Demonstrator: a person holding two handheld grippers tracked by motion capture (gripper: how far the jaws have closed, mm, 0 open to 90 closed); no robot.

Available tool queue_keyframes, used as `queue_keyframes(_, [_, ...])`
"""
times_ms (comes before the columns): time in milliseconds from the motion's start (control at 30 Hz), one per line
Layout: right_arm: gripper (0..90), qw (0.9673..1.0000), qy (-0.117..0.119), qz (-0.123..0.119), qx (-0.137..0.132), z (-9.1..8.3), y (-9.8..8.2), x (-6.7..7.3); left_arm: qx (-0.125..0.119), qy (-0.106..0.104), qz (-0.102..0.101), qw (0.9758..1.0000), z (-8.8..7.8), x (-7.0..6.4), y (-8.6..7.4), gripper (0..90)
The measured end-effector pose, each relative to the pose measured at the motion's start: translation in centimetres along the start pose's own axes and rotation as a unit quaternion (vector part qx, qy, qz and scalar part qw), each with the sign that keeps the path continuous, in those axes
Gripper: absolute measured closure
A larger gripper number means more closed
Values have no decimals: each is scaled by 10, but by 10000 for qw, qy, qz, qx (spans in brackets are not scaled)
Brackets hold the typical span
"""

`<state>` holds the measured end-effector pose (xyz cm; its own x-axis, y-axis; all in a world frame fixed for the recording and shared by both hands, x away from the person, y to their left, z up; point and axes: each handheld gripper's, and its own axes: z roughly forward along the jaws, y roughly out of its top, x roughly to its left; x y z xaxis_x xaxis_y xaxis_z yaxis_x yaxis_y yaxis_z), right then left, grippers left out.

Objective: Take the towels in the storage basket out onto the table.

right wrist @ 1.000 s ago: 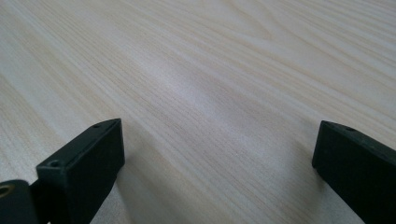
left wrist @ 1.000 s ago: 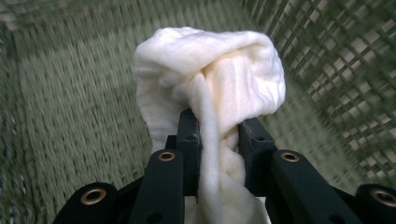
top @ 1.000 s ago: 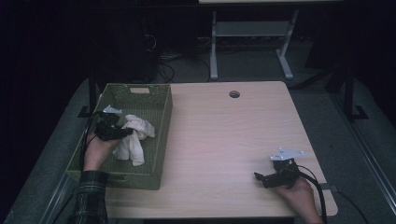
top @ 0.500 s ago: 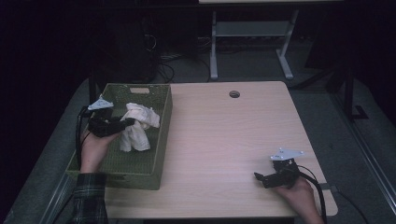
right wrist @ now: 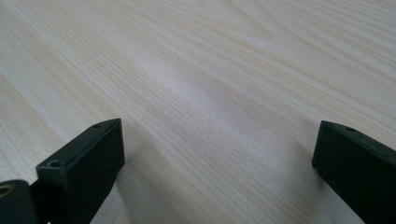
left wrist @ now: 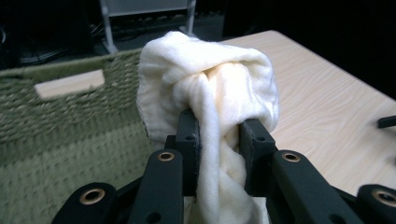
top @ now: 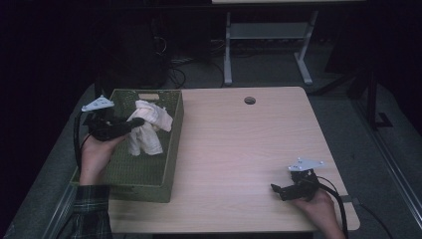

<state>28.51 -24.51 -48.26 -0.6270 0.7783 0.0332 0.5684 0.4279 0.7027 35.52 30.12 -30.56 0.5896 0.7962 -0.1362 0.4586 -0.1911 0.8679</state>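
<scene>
Over the basket at the worktop's left edge, our left claw (left wrist: 218,133) grips a bunched white cloth (top: 147,130).

We hold the cloth above the green woven basket (top: 169,164), its tail hanging inside; the hanging folds could snag the basket's wall or slide from the pinch if we swing sideways too low. Our right claw (top: 279,191) rests released near the front right corner of the pale wood worktop (top: 239,149). Behind it we see a dark room, cables and a grey stand (top: 263,35).
</scene>
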Motion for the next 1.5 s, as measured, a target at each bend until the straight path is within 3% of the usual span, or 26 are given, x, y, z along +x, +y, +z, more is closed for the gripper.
queue_keyframes(433, [19, 10000, 1, 0, -3, 0, 0, 0, -167, -378, 258, 9988, 6, -37, 22, 723])
queue_keyframes(667, [19, 10000, 0, 8, 2, 0, 0, 0, -203, -641, 361, 9971, 18, -61, 30, 724])
queue_keyframes(800, [19, 10000, -2, 8, 3, 0, 0, 0, -155, -900, 469, 9947, 31, -78, 34, 724])
queue_keyframes(1300, [19, 10000, 0, 5, 1, 0, 0, 0, 56, -1403, 669, 9878, 70, -128, 28, 723])
queue_keyframes(1500, [19, 10000, -4, 9, 2, 0, 0, 0, 99, -1442, 749, 9867, 85, -148, 22, 723])
